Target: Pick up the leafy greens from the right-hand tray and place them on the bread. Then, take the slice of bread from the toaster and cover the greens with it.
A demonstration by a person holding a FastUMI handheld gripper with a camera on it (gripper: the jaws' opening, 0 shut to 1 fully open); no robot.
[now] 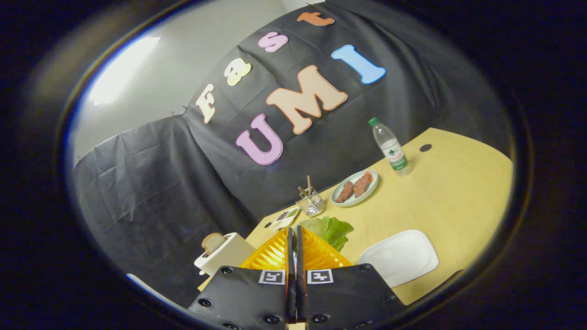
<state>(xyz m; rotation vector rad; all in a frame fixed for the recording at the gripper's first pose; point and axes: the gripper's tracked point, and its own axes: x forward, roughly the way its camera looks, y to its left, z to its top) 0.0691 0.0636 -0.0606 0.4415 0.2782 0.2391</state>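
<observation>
My gripper (294,228) is shut, its two fingers pressed together high above the wooden table (449,192). The leafy greens (332,229), a ruffled green lettuce leaf, stick out from the fingertips to the right, pinched at the edge and partly hidden behind the right finger. Left of the fingers stands the white toaster (227,259) with a brown slice of bread (213,242) poking out of its slot. To the right of the fingers lies a bare white square tray (401,256).
Beyond the greens are a pale round plate (367,195) with two reddish meat slices, a small glass holder (312,204) with sticks and a little sauce dish (284,218). A plastic water bottle (391,147) stands far back near the black cloth wall.
</observation>
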